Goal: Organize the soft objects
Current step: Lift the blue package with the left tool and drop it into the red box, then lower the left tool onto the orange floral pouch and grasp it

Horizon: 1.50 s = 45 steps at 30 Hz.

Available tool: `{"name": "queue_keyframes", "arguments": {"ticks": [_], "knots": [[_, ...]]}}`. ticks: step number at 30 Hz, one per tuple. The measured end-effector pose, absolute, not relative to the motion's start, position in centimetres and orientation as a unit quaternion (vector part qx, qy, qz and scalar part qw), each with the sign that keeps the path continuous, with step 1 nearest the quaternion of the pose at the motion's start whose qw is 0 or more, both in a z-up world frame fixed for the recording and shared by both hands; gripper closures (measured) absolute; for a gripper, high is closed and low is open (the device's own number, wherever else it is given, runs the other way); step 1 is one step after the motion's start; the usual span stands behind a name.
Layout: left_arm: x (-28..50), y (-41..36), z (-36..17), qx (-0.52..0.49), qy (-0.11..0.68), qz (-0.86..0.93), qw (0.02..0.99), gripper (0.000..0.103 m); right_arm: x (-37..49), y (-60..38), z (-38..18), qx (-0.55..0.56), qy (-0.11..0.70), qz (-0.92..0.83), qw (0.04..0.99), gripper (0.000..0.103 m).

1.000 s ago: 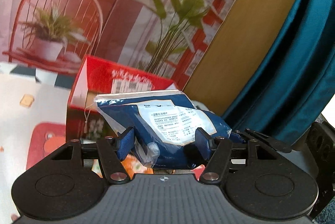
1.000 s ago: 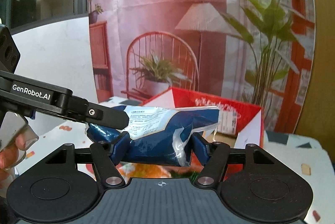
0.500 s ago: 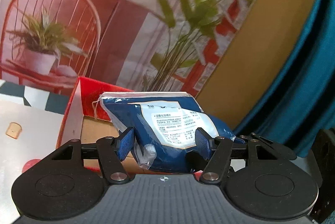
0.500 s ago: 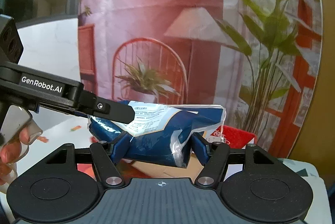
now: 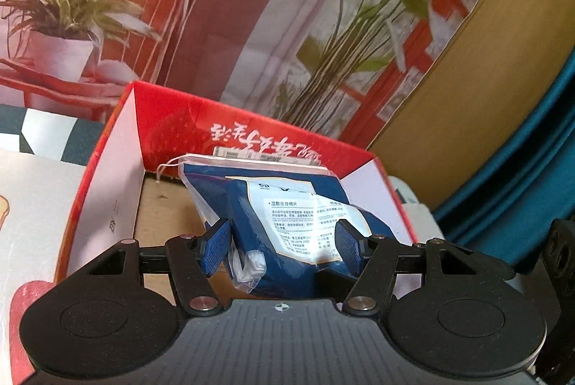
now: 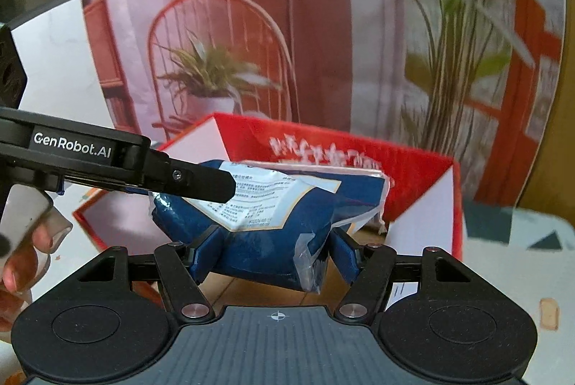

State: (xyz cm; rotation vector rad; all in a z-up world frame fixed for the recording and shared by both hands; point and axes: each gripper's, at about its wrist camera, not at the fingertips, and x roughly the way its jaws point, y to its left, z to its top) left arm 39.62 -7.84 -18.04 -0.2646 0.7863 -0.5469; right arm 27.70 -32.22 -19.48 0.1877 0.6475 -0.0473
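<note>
A soft blue plastic packet with a white printed label (image 5: 287,223) is held by both grippers. My left gripper (image 5: 282,246) is shut on one end of it. My right gripper (image 6: 275,253) is shut on the other end (image 6: 273,227). The packet hangs over the open red cardboard box (image 5: 172,122), inside its walls; the box also shows in the right wrist view (image 6: 413,169). The left gripper's arm (image 6: 107,162) crosses the right wrist view from the left, over the packet. I cannot tell whether the packet touches the box floor.
The box stands on a white patterned tablecloth (image 5: 32,191). A printed backdrop of a chair, plant and lamp (image 6: 222,61) rises right behind it. A wooden panel (image 5: 478,79) and teal fabric (image 5: 532,147) stand to the right.
Both grippers have carried the packet forward and down, from in front of the box to over its open top. Both stay shut on it.
</note>
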Motion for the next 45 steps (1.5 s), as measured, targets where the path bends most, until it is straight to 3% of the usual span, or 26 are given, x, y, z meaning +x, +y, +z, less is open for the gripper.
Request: {"name": "queue_keyframes", "arguments": {"ticks": [4, 7, 10, 21, 29, 45], "knots": [[40.3, -8.1, -18.9, -0.106, 0.388, -0.257, 0.879, 0.036, 28.1, -32.9, -20.7, 0.117, 0.344, -0.031, 0.931, 0.039], [40.3, -8.0, -19.2, -0.087, 0.393, -0.247, 0.881, 0.036, 27.9, -32.8, -21.0, 0.113, 0.356, -0.041, 0.927, 0.028], [39.7, -7.4, -18.8, -0.086, 0.391, -0.247, 0.882, 0.036, 27.4, -32.9, -20.7, 0.116, 0.358, -0.046, 0.925, 0.026], [32.4, -3.8, -15.6, -0.051, 0.355, -0.252, 0.899, 0.036, 21.6, -31.0, -17.4, 0.125, 0.298, -0.065, 0.944, 0.022], [26.6, -0.2, -17.6, -0.044, 0.378, -0.241, 0.893, 0.036, 16.7, -26.9, -17.7, 0.137, 0.278, -0.059, 0.949, 0.017], [20.2, 3.5, -22.1, -0.112, 0.424, -0.206, 0.875, 0.036, 13.0, -20.3, -23.9, 0.099, 0.370, -0.024, 0.923, 0.013]]}}
